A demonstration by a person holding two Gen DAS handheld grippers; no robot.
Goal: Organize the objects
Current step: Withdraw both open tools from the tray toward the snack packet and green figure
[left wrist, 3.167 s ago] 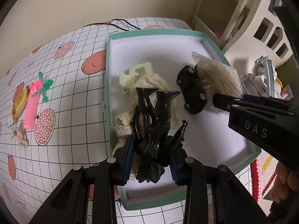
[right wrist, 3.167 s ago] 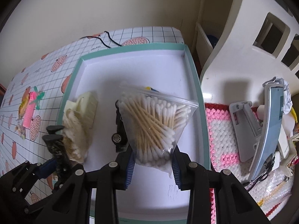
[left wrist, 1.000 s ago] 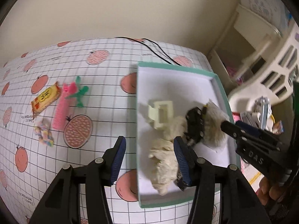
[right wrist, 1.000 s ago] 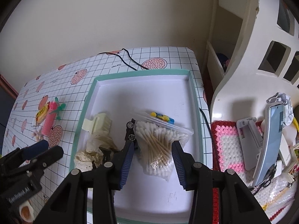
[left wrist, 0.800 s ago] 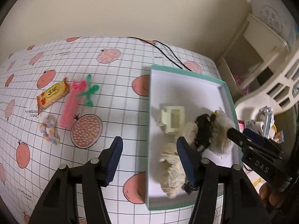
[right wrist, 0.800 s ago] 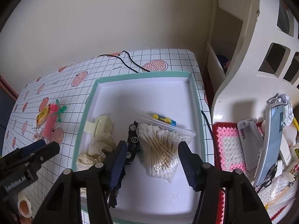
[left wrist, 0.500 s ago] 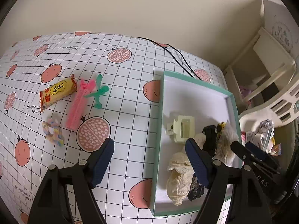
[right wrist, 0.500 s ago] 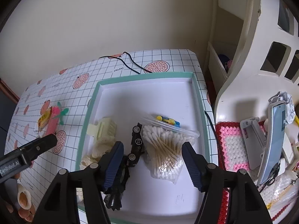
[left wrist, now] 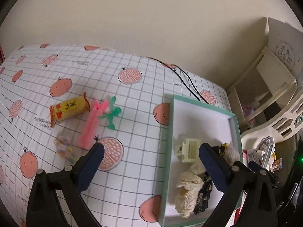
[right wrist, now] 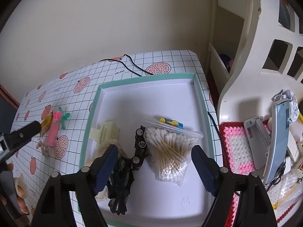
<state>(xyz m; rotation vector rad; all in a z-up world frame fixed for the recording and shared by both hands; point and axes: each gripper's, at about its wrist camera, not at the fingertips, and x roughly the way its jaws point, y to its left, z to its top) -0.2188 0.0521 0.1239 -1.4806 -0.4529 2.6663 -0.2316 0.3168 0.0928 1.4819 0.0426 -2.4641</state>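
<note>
Left wrist view showed the left gripper [left wrist: 149,154] with its jaws wide apart and nothing between them, held above the tablecloth [left wrist: 132,87] beside the tray [left wrist: 169,132]. In the right wrist view the right gripper [right wrist: 154,159] was also spread wide and empty, above the bag of cotton swabs [right wrist: 171,149] and the black toy car [right wrist: 140,145] inside the tray.

Outside the tray, well apart from it, lay the yellow snack packet [left wrist: 69,109], the pink comb [left wrist: 91,123], the green clip [left wrist: 110,114] and a small pastel scrunchie [left wrist: 63,147]. These probably wait for collecting.

The risk, I think: the comb, the clip and the packet touch each other, so one closing could catch two things or push one away. The tray's near half is crowded already, and a new item could land on the lace cloth [left wrist: 186,189] and slide.

The packet carries red characters, too blurred to read. The car roof shows a round number mark, unclear. A box [left wrist: 284,47] at the right bears printed characters that I cannot read surely.
</note>
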